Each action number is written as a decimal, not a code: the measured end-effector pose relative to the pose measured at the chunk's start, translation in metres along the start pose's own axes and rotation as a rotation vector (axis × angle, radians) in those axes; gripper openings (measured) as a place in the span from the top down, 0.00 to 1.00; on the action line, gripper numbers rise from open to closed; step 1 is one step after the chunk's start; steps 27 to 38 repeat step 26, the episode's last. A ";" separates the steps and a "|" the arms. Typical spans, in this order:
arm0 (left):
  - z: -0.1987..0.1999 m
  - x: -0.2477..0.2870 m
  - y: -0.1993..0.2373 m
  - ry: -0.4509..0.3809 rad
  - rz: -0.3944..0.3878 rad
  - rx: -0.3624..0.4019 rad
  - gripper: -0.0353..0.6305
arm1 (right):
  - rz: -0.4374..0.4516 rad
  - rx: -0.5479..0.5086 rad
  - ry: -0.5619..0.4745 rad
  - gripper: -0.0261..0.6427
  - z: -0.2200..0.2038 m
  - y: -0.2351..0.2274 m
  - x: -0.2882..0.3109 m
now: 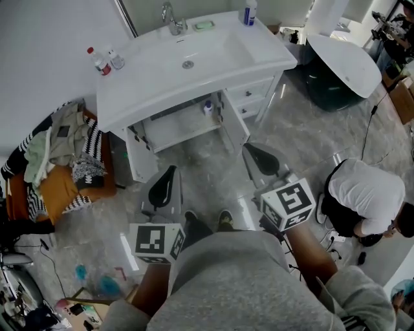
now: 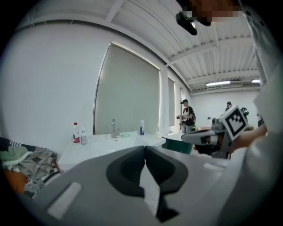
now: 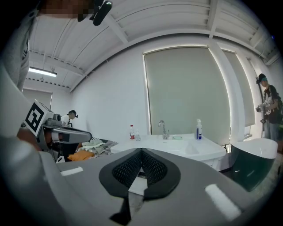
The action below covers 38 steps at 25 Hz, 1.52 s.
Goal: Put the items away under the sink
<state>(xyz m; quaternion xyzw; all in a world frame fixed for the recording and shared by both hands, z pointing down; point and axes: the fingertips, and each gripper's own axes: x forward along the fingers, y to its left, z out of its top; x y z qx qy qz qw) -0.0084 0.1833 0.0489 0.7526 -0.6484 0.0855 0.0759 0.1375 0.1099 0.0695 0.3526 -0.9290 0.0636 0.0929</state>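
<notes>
A white sink vanity (image 1: 155, 74) stands ahead with both cabinet doors (image 1: 236, 119) open. On its top are a red-capped bottle (image 1: 98, 61), a small clear bottle (image 1: 116, 60), a green soap dish (image 1: 204, 25) and a blue-labelled bottle (image 1: 250, 11). One small bottle (image 1: 207, 107) stands on the shelf inside the cabinet. My left gripper (image 1: 170, 170) and right gripper (image 1: 248, 148) hover over the floor, well short of the vanity. Both are shut and hold nothing. The left gripper view shows the left gripper (image 2: 144, 149) with jaws together, and the right gripper view shows the right gripper (image 3: 141, 151) the same.
A pile of clothes (image 1: 65, 152) lies on an orange basket left of the vanity. A white and dark bathtub (image 1: 343, 64) stands to the right. A person in a white shirt (image 1: 365, 194) crouches at the right, near cables on the floor. Small blue objects (image 1: 103, 282) lie at the lower left.
</notes>
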 end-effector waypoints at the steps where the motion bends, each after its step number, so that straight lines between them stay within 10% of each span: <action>1: -0.001 -0.002 -0.001 0.002 -0.002 0.000 0.93 | -0.004 -0.002 0.006 0.97 0.000 0.000 -0.002; 38: -0.006 -0.019 0.011 -0.003 0.026 -0.018 0.93 | 0.017 0.005 0.009 0.97 -0.002 0.012 -0.006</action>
